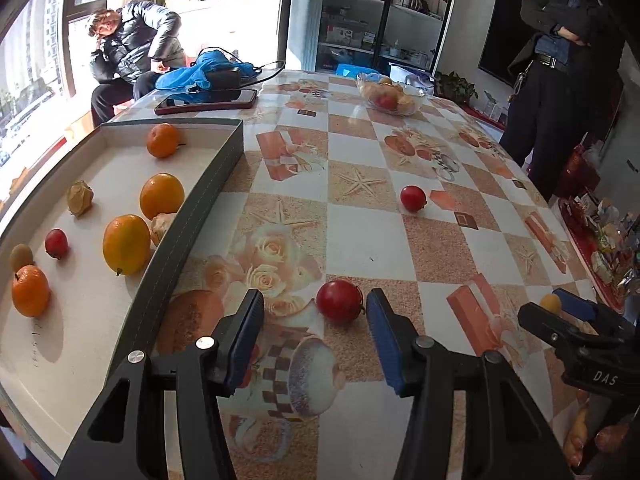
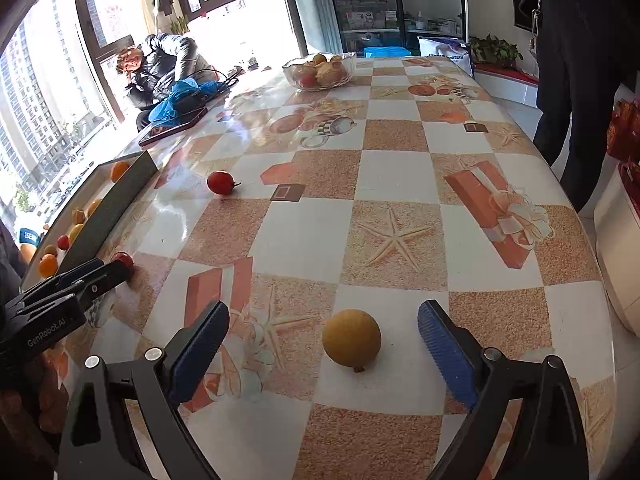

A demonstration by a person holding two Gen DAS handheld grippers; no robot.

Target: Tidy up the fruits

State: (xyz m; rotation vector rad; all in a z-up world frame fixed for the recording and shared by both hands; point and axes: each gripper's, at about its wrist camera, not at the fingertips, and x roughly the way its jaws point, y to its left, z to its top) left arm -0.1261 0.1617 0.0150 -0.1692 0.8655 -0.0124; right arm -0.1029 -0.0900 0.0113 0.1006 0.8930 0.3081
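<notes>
Fruit lies partly sorted: oranges and small fruits sit in the grey tray at the left of the frame. The left hand-held gripper is released, a red fruit on the desk between its parted jaws, untouched. The right hand-held gripper is spread wide around a yellow fruit, not gripping it. Another red fruit lies farther up the desk.

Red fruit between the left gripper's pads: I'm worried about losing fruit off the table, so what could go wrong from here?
The red fruit is round and loose on the glossy table; the open left gripper might nudge it away. The yellow fruit, between the pads of the open right gripper, could roll likewise.
</notes>
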